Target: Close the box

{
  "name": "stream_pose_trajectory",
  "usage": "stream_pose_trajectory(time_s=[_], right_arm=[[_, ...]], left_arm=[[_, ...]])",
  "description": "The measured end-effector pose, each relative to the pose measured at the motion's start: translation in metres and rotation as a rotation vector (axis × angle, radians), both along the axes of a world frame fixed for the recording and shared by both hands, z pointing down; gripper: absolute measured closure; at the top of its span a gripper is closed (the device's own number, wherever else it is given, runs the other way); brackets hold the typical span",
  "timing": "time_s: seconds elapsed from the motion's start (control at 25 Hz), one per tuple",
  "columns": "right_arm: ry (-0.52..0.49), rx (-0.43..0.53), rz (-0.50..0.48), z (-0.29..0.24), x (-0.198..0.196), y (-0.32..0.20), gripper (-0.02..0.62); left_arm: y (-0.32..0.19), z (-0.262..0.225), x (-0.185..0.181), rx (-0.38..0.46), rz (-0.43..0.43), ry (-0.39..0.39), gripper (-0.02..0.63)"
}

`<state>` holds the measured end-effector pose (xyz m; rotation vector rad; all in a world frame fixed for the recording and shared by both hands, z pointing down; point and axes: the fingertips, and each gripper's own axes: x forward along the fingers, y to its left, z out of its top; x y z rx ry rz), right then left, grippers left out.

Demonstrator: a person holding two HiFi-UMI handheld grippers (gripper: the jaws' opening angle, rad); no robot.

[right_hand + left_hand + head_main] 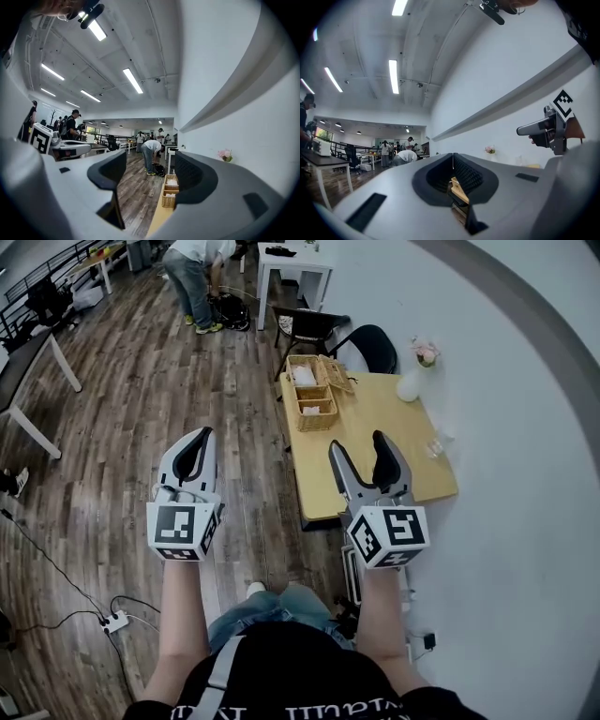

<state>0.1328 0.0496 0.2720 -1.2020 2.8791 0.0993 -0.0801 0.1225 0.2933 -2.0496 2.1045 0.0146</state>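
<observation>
Currently held up off the table's [375, 413] near edge. Left gripper [192, 457] jaws together on nothing, right gripper [361, 448] jaws apart and empty. Wicker box [317, 425] at the table's far-left corner, lid [336, 374] flipped open, well apart from both grippers.

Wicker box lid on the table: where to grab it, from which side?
The lid's free long edge, from the vase side. It leans open off the wicker box's right side in the head view, so that edge looks exposed. The open right tool seems better placed.
</observation>
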Motion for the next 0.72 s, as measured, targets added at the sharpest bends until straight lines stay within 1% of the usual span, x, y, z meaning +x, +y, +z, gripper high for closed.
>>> stream_pose_trajectory(time_s=[0.12,0.24,0.32,0.52,0.6,0.72], right_arm=[[0.022,-0.016,0.020,0.009,-0.007,-0.012,0.279],[0.024,-0.027,0.061,0.013,-0.007,-0.027,0.279],[0.018,-0.039,0.082,0.015,-0.007,-0.040,0.279],[0.039,-0.027,0.111,0.022,-0.014,-0.071,0.279],[0.034,-0.038,0.116,0.028,-0.019,-0.086,0.279],[0.023,-0.070,0.133,0.035,-0.023,-0.114,0.279]], left_arm=[[-0.011,0.012,-0.011,-0.020,0.001,0.024,0.594],[-0.023,0.015,-0.020,-0.023,0.007,0.043,0.594],[-0.032,0.016,-0.024,-0.026,0.014,0.042,0.593],[-0.062,0.022,-0.035,-0.030,0.024,0.043,0.593],[-0.077,0.025,-0.040,-0.035,0.032,0.043,0.592],[-0.106,0.028,-0.044,-0.055,0.057,0.018,0.594]])
